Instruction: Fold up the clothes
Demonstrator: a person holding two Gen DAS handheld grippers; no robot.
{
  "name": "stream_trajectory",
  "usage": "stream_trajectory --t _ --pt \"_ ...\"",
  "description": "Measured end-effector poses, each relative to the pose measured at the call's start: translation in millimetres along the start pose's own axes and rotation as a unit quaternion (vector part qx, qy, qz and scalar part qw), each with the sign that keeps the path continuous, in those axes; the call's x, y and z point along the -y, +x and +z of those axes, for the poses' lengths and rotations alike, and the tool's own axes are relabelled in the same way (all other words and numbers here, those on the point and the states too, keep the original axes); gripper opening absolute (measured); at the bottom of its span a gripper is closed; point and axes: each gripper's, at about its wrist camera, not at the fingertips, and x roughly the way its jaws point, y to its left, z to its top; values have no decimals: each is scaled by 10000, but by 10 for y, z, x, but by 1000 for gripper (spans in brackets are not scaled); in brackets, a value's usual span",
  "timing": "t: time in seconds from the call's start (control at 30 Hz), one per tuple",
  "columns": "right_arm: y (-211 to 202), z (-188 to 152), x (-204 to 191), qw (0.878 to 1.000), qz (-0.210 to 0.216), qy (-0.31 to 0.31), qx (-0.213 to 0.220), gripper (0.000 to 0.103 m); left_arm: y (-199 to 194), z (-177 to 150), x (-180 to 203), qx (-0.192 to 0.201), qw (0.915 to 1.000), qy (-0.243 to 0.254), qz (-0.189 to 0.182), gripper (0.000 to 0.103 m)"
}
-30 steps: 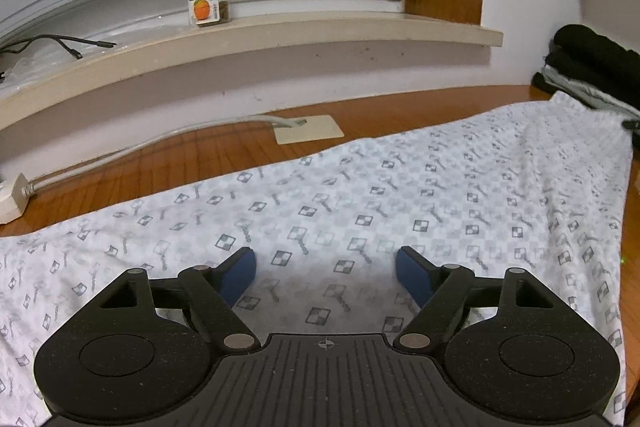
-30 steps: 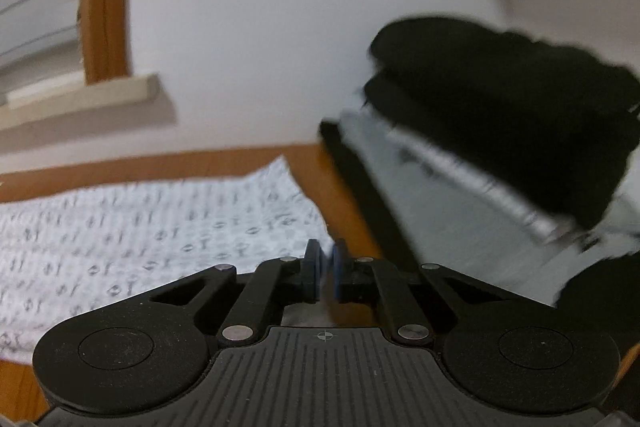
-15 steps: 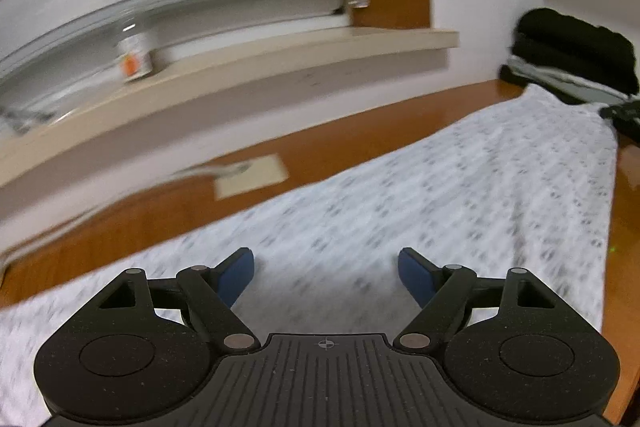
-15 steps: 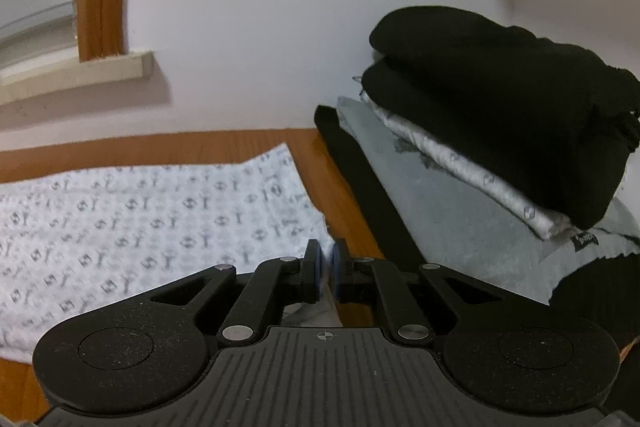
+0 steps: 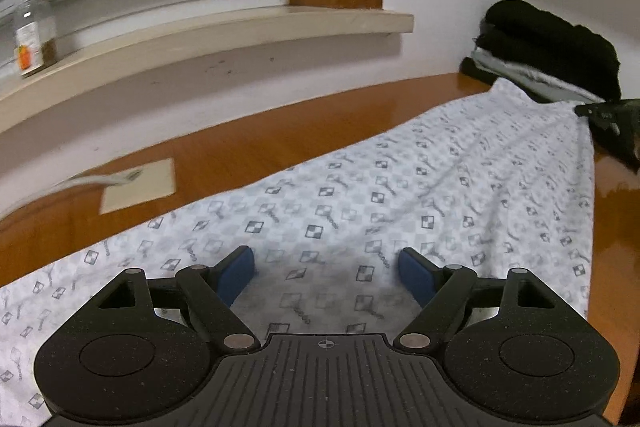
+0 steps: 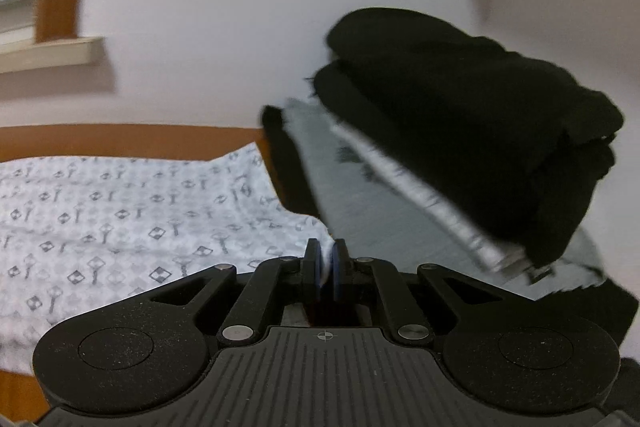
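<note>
The left gripper [image 5: 326, 273] hangs with its jaws wide apart over the patterned white garment [image 5: 400, 195] spread on the wooden table [image 5: 280, 135], while the right gripper [image 6: 326, 263] pinches its corner beside the folded stack [image 6: 460, 131].

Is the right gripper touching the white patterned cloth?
Touching. In the right wrist view the right gripper is shut on the edge of the white patterned cloth, with white fabric pinched between its blue pads.
</note>
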Motion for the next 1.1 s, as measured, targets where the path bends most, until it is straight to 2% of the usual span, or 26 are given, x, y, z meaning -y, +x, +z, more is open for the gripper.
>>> stream_trajectory --t 0.13,0.43,0.6,0.7,0.8,0.83,0.97,1.03,1.1 --pt "24 92 98 9998 -174 68 53 7 112 59 173 -24 9999 74 92 88" --pt "-136 350 -133 9992 288 145 222 7 2 30 86 120 9995 -268 147 89" --pt "-254 533 -422 9969 662 111 415 7 -420 -30 -197 503 9969 -535 284 91" --pt "-332 641 -642 9948 886 1 498 7 -839 -124 -536 796 9919 -801 574 100" --pt "-412 759 -902 9914 1177 -57 574 7 -1267 -286 -938 920 9858 -1032 955 100" --pt "-449 807 -1016 9895 1307 -83 611 7 -1406 -343 -1076 943 9832 -1115 1095 100" --pt "-714 1006 -1655 9751 2028 -317 837 7 -1578 -451 -1258 943 9793 -1402 1112 100" --pt "-922 1076 -2067 9610 2547 -481 967 7 -1658 -503 -1344 941 9772 -1545 1112 100" --pt "-1171 1077 -2538 9391 3201 -718 1020 7 -1739 -556 -1430 939 9749 -1687 1112 100"
